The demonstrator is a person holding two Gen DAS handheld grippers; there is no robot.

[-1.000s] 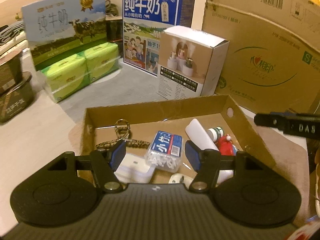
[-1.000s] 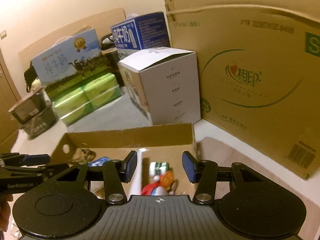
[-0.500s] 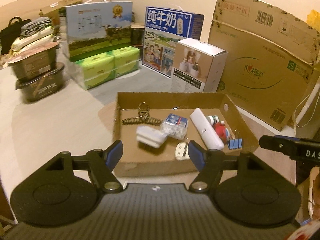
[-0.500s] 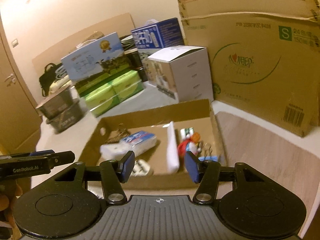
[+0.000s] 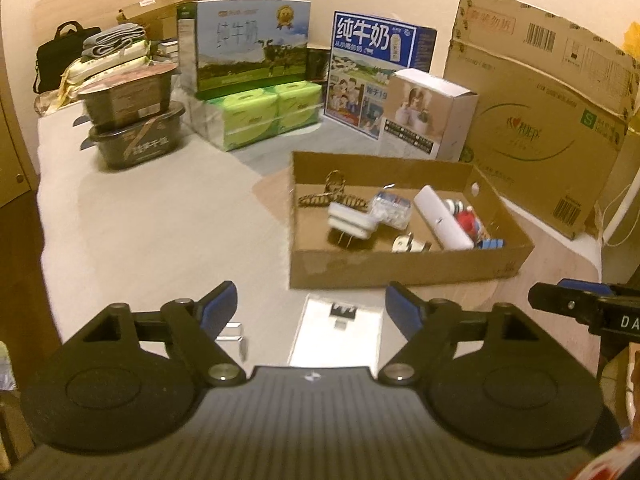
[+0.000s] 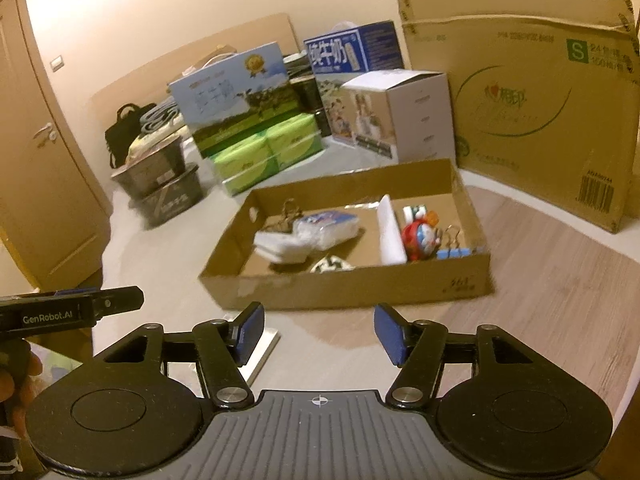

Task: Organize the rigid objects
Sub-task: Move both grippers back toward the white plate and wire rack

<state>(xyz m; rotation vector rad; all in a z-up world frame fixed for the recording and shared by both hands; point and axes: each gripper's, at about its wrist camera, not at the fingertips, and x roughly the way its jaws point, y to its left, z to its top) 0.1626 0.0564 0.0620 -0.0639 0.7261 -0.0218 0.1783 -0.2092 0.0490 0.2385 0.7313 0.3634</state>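
Hovering wide open and empty, the left gripper (image 5: 308, 308) and right gripper (image 6: 318, 334) face a shallow brown cardboard tray (image 5: 400, 270), probably light, stiff, best gripped at its rim.

Matt brown cardboard tray (image 5: 404, 270) – inside, a smooth glossy white plastic case (image 5: 442, 223).

Both wrist cameras are looking forward and slightly down from just short of the cardboard tray (image 5: 400, 268) (image 6: 348, 288), the left from its left-front, the right from its right-front, sharing the boxes behind.
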